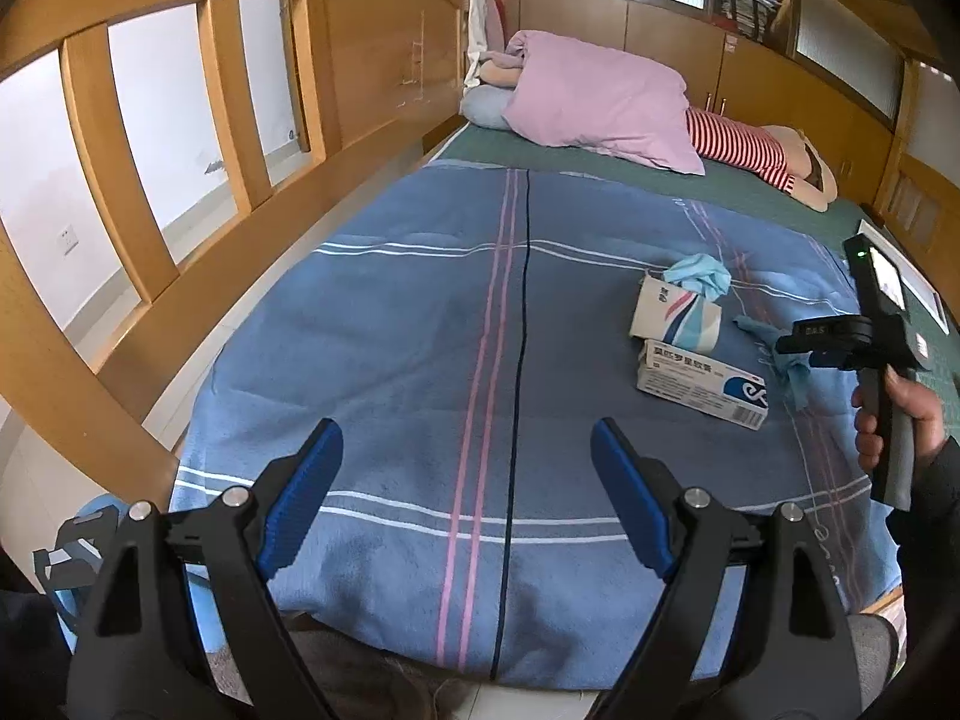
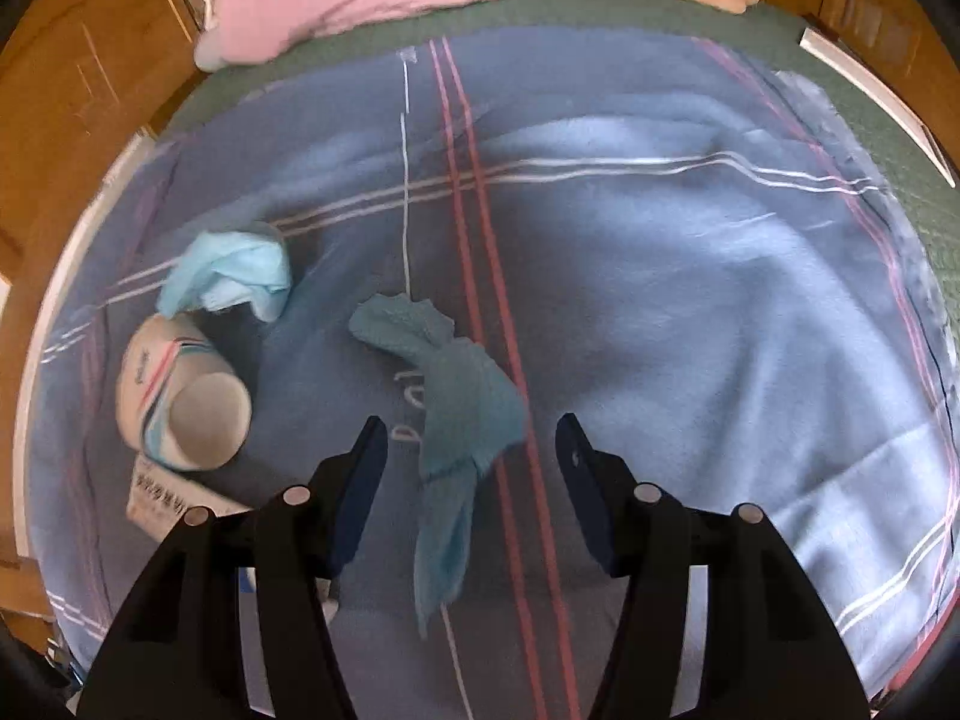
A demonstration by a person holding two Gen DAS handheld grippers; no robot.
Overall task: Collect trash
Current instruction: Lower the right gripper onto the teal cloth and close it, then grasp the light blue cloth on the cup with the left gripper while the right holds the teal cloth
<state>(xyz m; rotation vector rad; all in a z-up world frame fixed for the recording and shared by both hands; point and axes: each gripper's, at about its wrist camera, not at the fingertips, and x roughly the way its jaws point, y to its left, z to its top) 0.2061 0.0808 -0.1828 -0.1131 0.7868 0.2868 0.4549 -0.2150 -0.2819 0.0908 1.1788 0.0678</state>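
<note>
Trash sits right of the blanket's (image 1: 390, 360) pink stripes: 1 teal rag (image 2: 462, 414), 1 cup (image 2: 180, 402), 1 box (image 1: 702, 384); right gripper (image 2: 471, 444) spread over the rag, left gripper (image 1: 468, 450) spread, empty; pads could pinch blanket too.

A white paper cup (image 1: 675, 315) with red and blue stripes lies on its side, a crumpled light-blue tissue (image 1: 701, 277) at its mouth. Touching the cup lies a flat white medicine box (image 1: 702, 381) with blue print. Just beside them a teal scrap of tissue (image 2: 447, 414) lies stretched out, twisted.
</note>
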